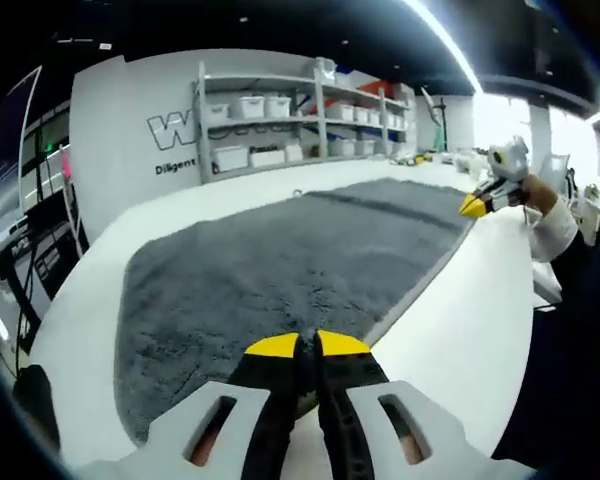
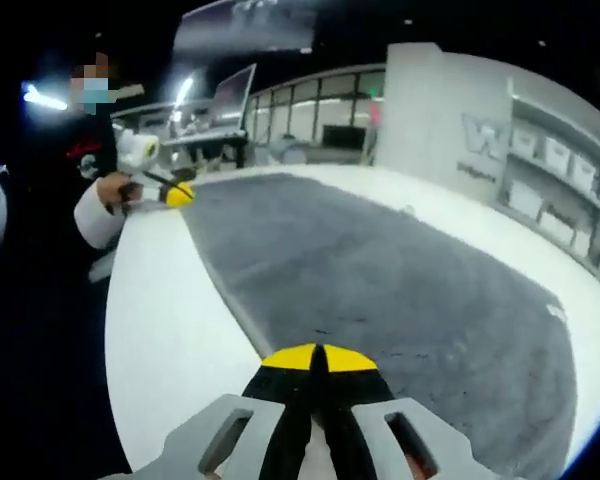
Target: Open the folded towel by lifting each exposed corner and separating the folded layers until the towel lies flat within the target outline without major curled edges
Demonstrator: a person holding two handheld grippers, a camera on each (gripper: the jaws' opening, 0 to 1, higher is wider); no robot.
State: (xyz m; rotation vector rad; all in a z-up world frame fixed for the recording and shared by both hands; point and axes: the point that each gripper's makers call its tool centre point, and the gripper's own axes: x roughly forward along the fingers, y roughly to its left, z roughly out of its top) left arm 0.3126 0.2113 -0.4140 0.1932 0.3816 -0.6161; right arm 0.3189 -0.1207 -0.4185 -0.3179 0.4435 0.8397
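Count: one grey towel [image 1: 280, 250] on one white table [image 1: 450, 340]. Two yellow-tipped grippers: left gripper [image 1: 307, 345], right gripper [image 2: 318, 357]. One shelving rack [image 1: 310, 120], upper centre of the left gripper view, holding several white bins.

White table [image 1: 450, 340] stretching toward a grey wall, metal shelving [image 1: 310, 120] holding white bins [image 1: 248, 106], ceiling light strip [image 1: 445, 40] glowing overhead

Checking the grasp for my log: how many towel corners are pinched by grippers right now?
2: the left gripper holds one near corner of the towel, the right gripper the other; farther corners lie free.
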